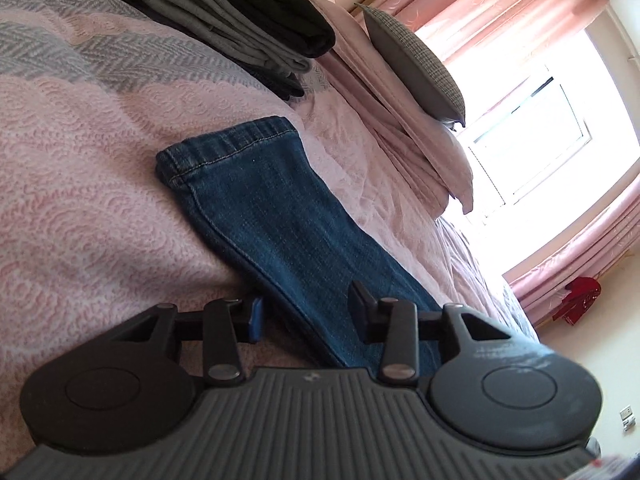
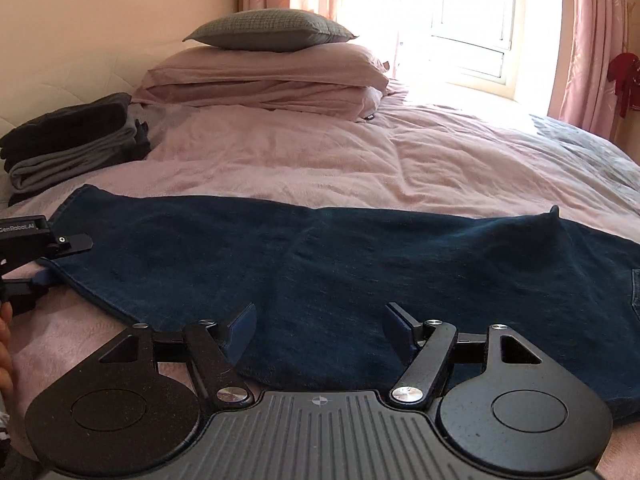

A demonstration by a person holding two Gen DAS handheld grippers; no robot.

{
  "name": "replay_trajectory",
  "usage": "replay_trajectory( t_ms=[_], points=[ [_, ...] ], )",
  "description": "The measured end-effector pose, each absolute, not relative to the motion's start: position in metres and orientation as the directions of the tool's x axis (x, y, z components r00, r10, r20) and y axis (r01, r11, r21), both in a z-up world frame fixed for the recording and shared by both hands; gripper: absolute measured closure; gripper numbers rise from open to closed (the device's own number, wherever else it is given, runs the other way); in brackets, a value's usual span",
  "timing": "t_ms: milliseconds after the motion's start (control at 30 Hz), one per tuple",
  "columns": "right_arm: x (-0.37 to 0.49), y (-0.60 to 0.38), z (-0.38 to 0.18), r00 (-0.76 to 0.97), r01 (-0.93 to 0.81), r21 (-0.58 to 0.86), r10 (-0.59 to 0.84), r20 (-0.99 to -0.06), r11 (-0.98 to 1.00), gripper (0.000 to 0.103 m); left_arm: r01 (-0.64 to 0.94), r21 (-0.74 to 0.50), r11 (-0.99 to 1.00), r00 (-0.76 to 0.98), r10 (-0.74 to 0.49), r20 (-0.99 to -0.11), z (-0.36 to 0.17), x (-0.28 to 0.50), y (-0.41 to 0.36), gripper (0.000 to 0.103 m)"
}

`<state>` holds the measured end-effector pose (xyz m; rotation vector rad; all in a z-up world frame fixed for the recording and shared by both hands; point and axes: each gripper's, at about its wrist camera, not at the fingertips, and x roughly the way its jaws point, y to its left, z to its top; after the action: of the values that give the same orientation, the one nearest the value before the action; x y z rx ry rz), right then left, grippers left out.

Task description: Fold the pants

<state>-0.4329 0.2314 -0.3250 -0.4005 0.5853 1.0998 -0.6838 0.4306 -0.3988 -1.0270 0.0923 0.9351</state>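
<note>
Item 1. Stack of folded grey and black garments: far beyond the fingers of both tools, up toward the head of the bed, well apart from the work.

Item 2. Left gripper: tilted steeply, jaws parted and holding nothing. Its fingers straddle the near side seam of the trouser leg, one pad over the bedcover, the other over denim. In the right wrist view it sits at the hem end, low and close to the cloth; a sliver of the person's hand shows behind it.

Item 3. Dark blue denim pants: laid flat and lengthwise across the pink textured bedcover, legs apparently doubled one over the other, hem ahead of the left fingers, pocket end out past the right fingers.

Item 4. Right gripper: level, jaws wide, empty, poised over the near edge around mid-length.

Item 5. Grey cushion on two pink pillows: far ahead, clear of the work.

Step in hand, by judgement: lengthwise fold done, crosswise fold pending. Next move calls for pinching the hem end through both layers and carrying it toward the waist.
</note>
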Motion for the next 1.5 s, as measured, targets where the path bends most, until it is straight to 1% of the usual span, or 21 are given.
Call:
replay_trajectory(
  t_ms=[133,167,267,367,433,533,667,800,933,1000,1100,1167,1267,1367,1433,1467,1500],
  points=[
    [-0.433,0.243,-0.342,0.345,-0.912,-0.049,0.695,-0.631,0.408,0.036,-0.706,-0.686,0.175,0.615,0.631,-0.472,-0.399,-0.681,0.431,0.067],
    [-0.434,0.244,-0.344,0.349,-0.913,-0.061,0.695,-0.628,0.403,0.035,-0.707,-0.686,0.173,0.612,0.635,-0.471,-0.398,-0.680,0.431,0.069],
    [-0.430,0.241,-0.342,0.340,-0.907,-0.023,0.700,-0.628,0.420,0.035,-0.690,-0.700,0.184,0.622,0.645,-0.444,-0.393,-0.681,0.429,0.069],
    [-0.428,0.240,-0.344,0.331,-0.911,-0.019,0.704,-0.629,0.411,0.032,-0.705,-0.688,0.170,0.611,0.638,-0.469,-0.398,-0.679,0.433,0.071],
    [-0.429,0.239,-0.346,0.334,-0.913,-0.029,0.706,-0.624,0.406,0.031,-0.723,-0.670,0.165,0.595,0.642,-0.484,-0.400,-0.678,0.432,0.080],
    [-0.427,0.237,-0.345,0.320,-0.916,-0.012,0.709,-0.628,0.402,0.031,-0.742,-0.649,0.165,0.573,0.659,-0.487,-0.395,-0.677,0.429,0.090],
    [-0.414,0.224,-0.334,0.284,-0.905,0.068,0.717,-0.636,0.419,0.031,-0.774,-0.603,0.193,0.552,0.670,-0.495,-0.385,-0.673,0.426,0.093],
    [-0.385,0.185,-0.319,0.294,-0.854,0.175,0.731,-0.616,0.490,0.031,-0.820,-0.493,0.290,0.530,0.709,-0.465,-0.361,-0.659,0.418,0.095],
    [-0.346,0.133,-0.303,0.377,-0.782,0.222,0.725,-0.576,0.583,0.031,-0.843,-0.378,0.382,0.525,0.734,-0.430,-0.329,-0.635,0.411,0.097],
    [-0.327,0.108,-0.296,0.424,-0.738,0.240,0.709,-0.564,0.631,0.031,-0.840,-0.320,0.438,0.539,0.743,-0.397,-0.311,-0.620,0.403,0.098],
    [-0.299,0.070,-0.285,0.497,-0.658,0.268,0.672,-0.549,0.704,0.031,-0.814,-0.201,0.545,0.580,0.743,-0.334,-0.280,-0.589,0.385,0.098],
    [-0.285,0.050,-0.281,0.533,-0.615,0.281,0.651,-0.540,0.736,0.031,-0.777,-0.085,0.623,0.617,0.730,-0.295,-0.260,-0.559,0.364,0.098],
    [-0.267,0.021,-0.275,0.583,-0.554,0.298,0.618,-0.528,0.778,0.031,-0.681,0.089,0.726,0.691,0.679,-0.249,-0.239,-0.507,0.319,0.098],
    [-0.256,-0.002,-0.273,0.612,-0.510,0.304,0.588,-0.529,0.804,0.031,-0.535,0.254,0.806,0.778,0.587,-0.223,-0.241,-0.454,0.258,0.098],
    [-0.251,-0.013,-0.275,0.624,-0.485,0.303,0.567,-0.537,0.820,0.031,-0.398,0.342,0.851,0.830,0.493,-0.261,-0.262,-0.418,0.216,0.095],
    [-0.248,-0.017,-0.277,0.625,-0.478,0.302,0.561,-0.543,0.825,0.031,-0.322,0.369,0.872,0.843,0.441,-0.308,-0.280,-0.404,0.198,0.088],
    [-0.246,-0.022,-0.279,0.620,-0.475,0.299,0.556,-0.553,0.828,0.031,-0.237,0.381,0.894,0.844,0.384,-0.374,-0.301,-0.389,0.182,0.084]
  ],
)
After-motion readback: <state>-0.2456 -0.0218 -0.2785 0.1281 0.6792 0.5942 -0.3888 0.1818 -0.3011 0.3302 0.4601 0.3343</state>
